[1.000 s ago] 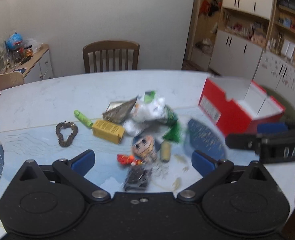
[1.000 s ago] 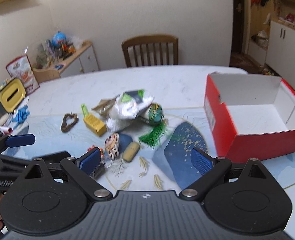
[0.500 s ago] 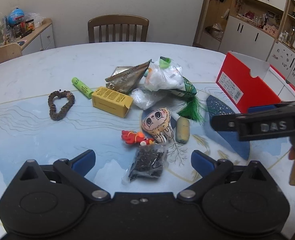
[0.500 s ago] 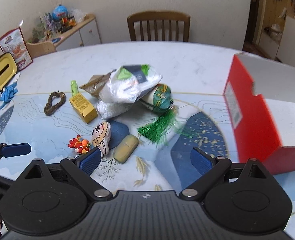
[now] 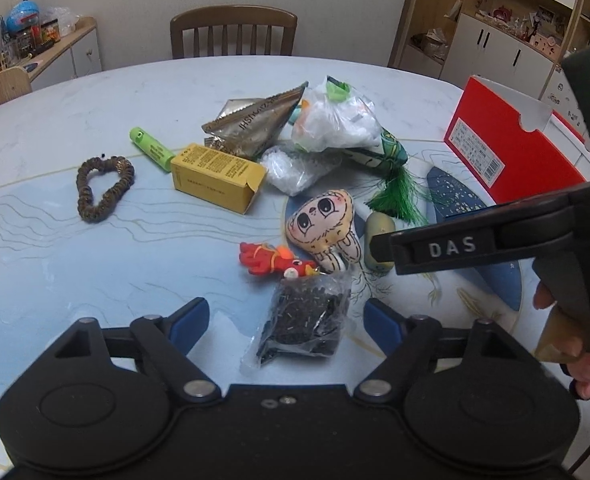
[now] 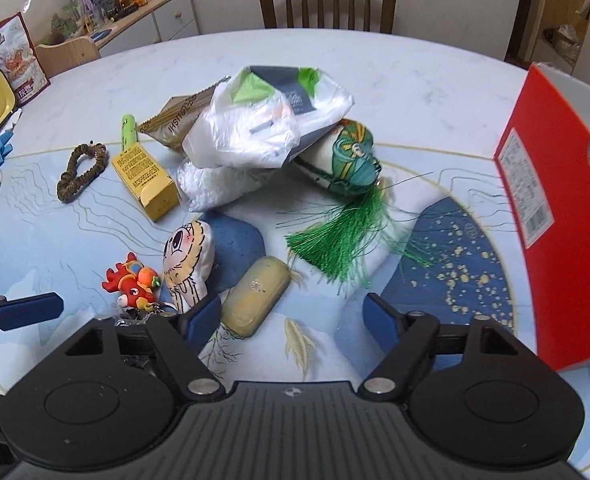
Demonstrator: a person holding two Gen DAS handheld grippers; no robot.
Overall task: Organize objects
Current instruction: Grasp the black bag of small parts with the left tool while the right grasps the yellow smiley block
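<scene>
— Behind the round marble-patterned table (image 5: 95, 128) stand a wooden chair (image 5: 233, 30) and white cupboards (image 5: 491, 48). What writing can you read?

— "DAS" in raised letters on the right gripper's (image 6: 291, 316) finger, which crosses the left wrist view. The silver foil packet (image 5: 251, 124) carries print that starts "JHSH", the rest unclear. The yellow carton (image 5: 215, 176) has fine lines of text too small to read. The red box (image 5: 511, 148) has a white barcode label on its end wall; its print is illegible.

— And the containers?

— The red box stands at the table's right side, well apart from the pile; its white inside is barely visible from either view. A clear bag of dark pellets (image 5: 303, 320) lies between the left gripper's (image 5: 283, 320) spread blue fingers. A white plastic bag (image 6: 263, 124) with green and grey print sits on top of the pile, contents unclear.

— The grippers?

— Both are spread wide, holding nothing. The right one hovers over a tan oblong case (image 6: 255, 296), near the plush doll (image 6: 189, 256), the red dragon charm (image 6: 133, 280) and the green tassel (image 6: 343, 236). A brown scrunchie (image 5: 103, 188) and a green tube (image 5: 151, 148) lie to the left.
</scene>
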